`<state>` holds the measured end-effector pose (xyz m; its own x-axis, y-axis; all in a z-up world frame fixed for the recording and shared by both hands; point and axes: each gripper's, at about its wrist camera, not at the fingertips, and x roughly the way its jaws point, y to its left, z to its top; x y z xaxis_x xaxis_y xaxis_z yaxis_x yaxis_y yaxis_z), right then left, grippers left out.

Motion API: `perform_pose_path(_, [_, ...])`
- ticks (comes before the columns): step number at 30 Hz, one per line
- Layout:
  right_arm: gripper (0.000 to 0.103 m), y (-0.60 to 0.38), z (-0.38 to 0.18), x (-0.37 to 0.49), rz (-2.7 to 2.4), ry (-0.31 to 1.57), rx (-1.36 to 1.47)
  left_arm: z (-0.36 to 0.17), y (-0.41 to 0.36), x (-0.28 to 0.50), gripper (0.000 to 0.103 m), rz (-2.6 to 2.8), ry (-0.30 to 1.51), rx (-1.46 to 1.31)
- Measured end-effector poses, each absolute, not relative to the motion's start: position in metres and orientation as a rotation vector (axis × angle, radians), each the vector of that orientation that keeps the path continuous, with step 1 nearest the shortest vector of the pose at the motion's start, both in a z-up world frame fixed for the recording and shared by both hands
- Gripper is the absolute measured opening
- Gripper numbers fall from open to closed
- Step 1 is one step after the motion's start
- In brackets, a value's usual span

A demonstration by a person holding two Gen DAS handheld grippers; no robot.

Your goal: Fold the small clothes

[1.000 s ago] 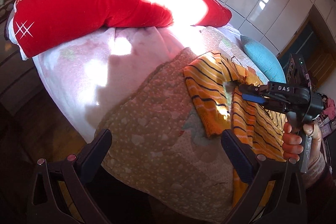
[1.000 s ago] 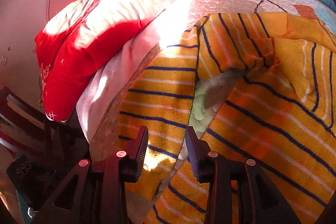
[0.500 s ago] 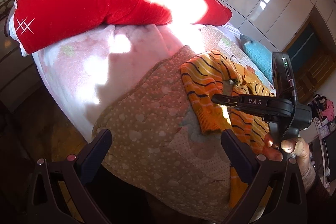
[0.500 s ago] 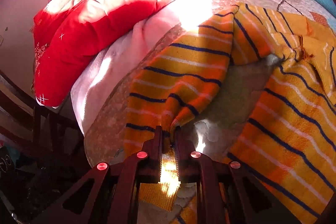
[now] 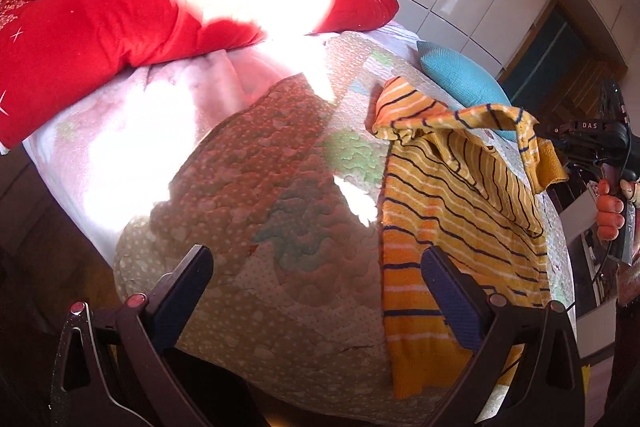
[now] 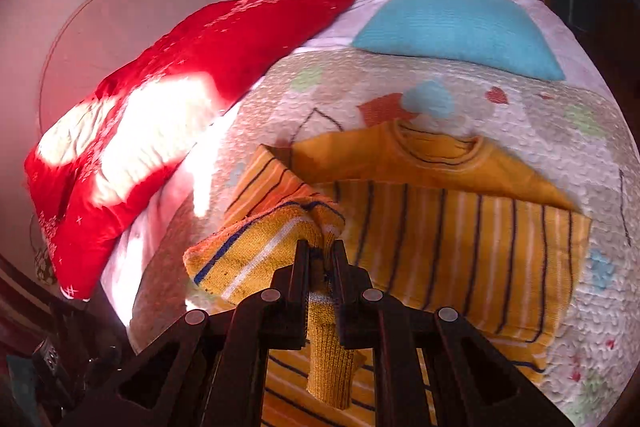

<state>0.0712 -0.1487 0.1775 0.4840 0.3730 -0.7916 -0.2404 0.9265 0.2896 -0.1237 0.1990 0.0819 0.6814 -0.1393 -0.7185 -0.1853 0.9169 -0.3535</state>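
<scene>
A small yellow-orange knitted sweater with dark and white stripes (image 6: 460, 247) lies on the quilted patchwork bedspread (image 5: 280, 195) of a bed, its collar toward a turquoise knitted cushion (image 6: 460, 27). The right hand-held gripper (image 6: 320, 259), whose jaws have just been closing, is pressed together on the sweater's sleeve cuff (image 6: 328, 359), holding the sleeve off the bedspread above the sweater's body; the knit bunches just ahead of the fingertips. In the left wrist view the sleeve stretches toward that gripper at the right edge, gripped by a person's hand (image 5: 610, 211). The left hand-held gripper (image 5: 316, 279) hangs spread wide with nothing between its fingers; its right finger (image 5: 452, 303) overlaps the sweater's hem side in the view. To the sweater's left the bedspread lies bare as far as a large red padded quilt (image 5: 120, 19) along the far edge.
</scene>
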Motion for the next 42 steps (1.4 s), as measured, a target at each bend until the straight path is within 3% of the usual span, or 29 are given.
perform_pose_path(4, [0.012,-0.221,0.147,0.092,0.085,1.032,-0.003,0.079,0.181,-0.112,0.103,-0.013,0.852,-0.402])
perform_pose_path(8, [0.023,-0.262,0.110,0.099,-0.165,1.068,-0.209,0.079,0.161,-0.105,0.103,-0.043,0.871,-0.365])
perform_pose_path(11, [0.032,-0.289,0.118,0.080,-0.121,1.026,-0.039,0.080,0.146,-0.102,0.103,-0.062,0.882,-0.320])
perform_pose_path(17, [0.032,-0.309,0.128,0.029,-0.011,0.983,0.206,0.074,0.118,-0.088,0.103,-0.119,0.912,-0.264])
perform_pose_path(26, [0.032,-0.322,0.125,0.024,-0.021,0.895,0.266,0.054,0.069,-0.075,0.103,-0.204,0.933,-0.172])
perform_pose_path(30, [0.032,-0.281,0.132,0.054,0.142,0.909,0.317,0.033,0.060,-0.065,0.103,-0.184,0.954,-0.141])
perform_pose_path(34, [0.043,-0.200,0.122,0.087,0.292,0.964,0.242,0.017,0.055,-0.062,0.103,-0.141,0.945,-0.076])
perform_pose_path(42, [0.054,-0.073,0.086,0.185,0.375,1.065,0.127,0.003,0.048,-0.069,0.103,-0.126,0.853,-0.003])
